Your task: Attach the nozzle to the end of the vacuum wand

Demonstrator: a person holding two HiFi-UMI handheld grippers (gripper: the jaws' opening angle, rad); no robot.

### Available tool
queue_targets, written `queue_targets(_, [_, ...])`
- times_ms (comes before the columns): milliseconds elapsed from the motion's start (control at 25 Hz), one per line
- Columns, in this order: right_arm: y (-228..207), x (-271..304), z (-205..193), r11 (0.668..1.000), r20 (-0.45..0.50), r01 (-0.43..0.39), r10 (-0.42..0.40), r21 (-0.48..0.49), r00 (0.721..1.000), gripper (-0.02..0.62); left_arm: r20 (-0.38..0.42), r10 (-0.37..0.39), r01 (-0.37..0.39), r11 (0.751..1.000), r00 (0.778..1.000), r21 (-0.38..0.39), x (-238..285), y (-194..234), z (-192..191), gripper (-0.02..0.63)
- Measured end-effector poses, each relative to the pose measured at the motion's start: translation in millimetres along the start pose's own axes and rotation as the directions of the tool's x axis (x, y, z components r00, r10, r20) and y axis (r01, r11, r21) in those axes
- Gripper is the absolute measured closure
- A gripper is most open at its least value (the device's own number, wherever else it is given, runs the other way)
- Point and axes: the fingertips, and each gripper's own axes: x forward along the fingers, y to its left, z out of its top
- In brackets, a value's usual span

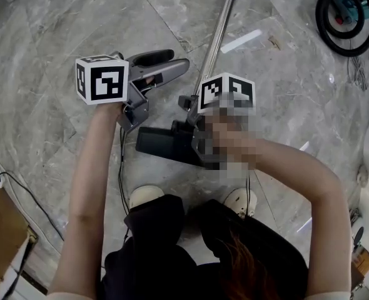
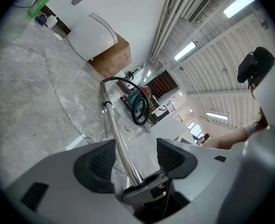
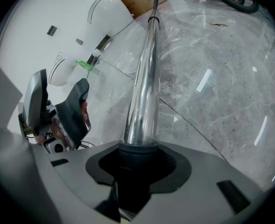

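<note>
- The person's left gripper [image 1: 179, 58], grey plastic with a black-and-white marker cube, hangs above the grey marble floor [image 1: 59, 30], just beside the wand and clear of it.
- Its ribbed dark pads [image 2: 101, 161] stand spread, and nothing is pinched. In the left gripper view the wand runs past the gap without touching either pad.
- The long chrome vacuum wand [image 1: 217, 36] slants across the floor, its upper end pointing away from the person and its lower end under the right hand.
- The right gripper [image 3: 137, 164], of the same build, points steeply down. Its dark pads [image 3: 175, 168] are closed round the black collar at the wand's lower end, and the chrome tube rises straight out from between them.
- The flat black rectangular nozzle [image 1: 159, 144] lies on the floor directly below the right gripper, just ahead of the person's white shoes [image 1: 146, 195].
- The nozzle's raised neck reaches up toward the wand's end. The right hand and a blurred patch cover that spot, so it cannot be told whether the two are joined.
- A coiled black hose [image 1: 346, 19] lies well apart, farther along the floor beyond the wand.
- A brown cardboard box [image 2: 112, 59] stands at the floor's far edge, against the white wall.
</note>
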Motion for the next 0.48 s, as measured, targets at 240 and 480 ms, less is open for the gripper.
queue_targets(240, [-3.0,3.9,8.2,1.0,-0.003,-0.029,0.029,0.004,1.0,0.44,0.025,0.001,0.0,1.0,1.0,-0.019,-1.2,-2.4,-5.3,0.341])
queue_targets(480, [3.7,2.4,7.1,0.995,-0.022,-0.09,0.089,-0.044,0.996,0.431,0.029,0.017,-0.016,0.999,0.999,-0.038,-3.1,0.6,-12.5,0.341])
